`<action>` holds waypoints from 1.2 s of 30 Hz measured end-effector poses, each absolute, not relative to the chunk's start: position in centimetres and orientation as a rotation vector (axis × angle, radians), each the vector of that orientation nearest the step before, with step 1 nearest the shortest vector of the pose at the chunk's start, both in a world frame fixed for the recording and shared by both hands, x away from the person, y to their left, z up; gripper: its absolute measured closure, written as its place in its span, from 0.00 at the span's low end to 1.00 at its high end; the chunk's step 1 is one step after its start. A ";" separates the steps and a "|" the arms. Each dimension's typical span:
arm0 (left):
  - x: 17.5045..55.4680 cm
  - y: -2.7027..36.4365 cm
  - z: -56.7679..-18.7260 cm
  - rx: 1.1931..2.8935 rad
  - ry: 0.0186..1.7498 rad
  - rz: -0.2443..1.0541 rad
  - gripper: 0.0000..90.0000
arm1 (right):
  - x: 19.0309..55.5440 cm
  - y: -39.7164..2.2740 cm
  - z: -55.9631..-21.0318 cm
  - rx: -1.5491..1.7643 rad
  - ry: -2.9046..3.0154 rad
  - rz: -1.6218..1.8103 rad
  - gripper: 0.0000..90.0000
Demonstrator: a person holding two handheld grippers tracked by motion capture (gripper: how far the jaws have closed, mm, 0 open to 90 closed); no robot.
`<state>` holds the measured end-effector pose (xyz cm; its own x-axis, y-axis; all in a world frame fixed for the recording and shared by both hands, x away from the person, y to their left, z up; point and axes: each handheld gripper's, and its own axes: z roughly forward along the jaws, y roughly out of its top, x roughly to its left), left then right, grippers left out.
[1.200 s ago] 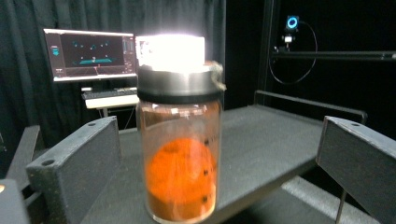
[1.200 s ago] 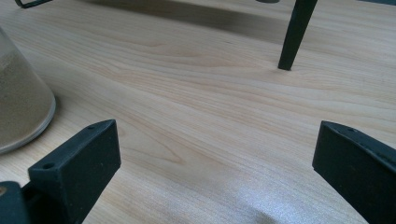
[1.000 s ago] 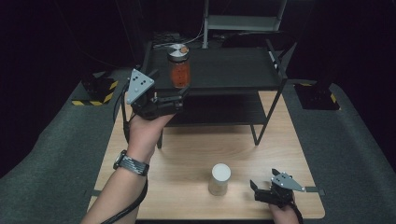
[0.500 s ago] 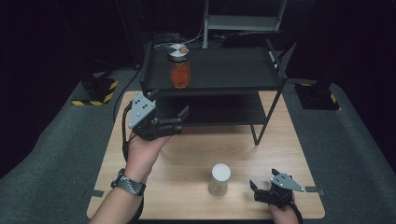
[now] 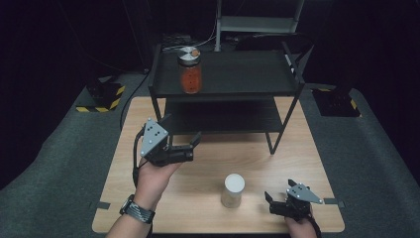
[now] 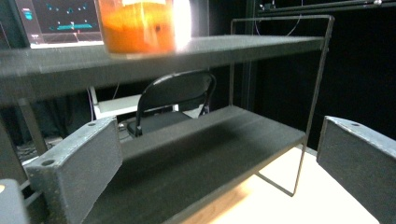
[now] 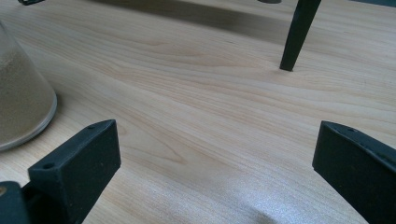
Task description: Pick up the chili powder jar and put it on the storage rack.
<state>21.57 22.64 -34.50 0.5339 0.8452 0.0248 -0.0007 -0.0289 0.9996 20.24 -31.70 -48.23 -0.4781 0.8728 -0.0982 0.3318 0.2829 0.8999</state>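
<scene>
Sitting idle, both tongs open and empty; white-capped jar [image 5: 233, 190] on the table lies between them, nearer the right gripper [image 5: 275, 202].
High view: jar stands upright, just left of the right gripper, down and to the right of the left gripper [image 5: 190, 147]. Left gripper view: jaws wide apart, facing the black shelf rack [image 6: 196, 154]; orange jar [image 6: 135, 23] up on its top deck, above-left. Right gripper view: jaws spread, jar base [image 7: 21, 100] at far left, off the jaw line.

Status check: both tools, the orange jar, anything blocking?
Left tool open, empty, below top shelf. Right tool open, on table. Orange jar upright on top shelf. White jar beside right tool.
</scene>
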 end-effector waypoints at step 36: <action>19.9 23.8 -46.9 1.600 0.895 0.654 0.00 | 20.2 -31.4 -48.2 1.069 1.955 1.143 0.00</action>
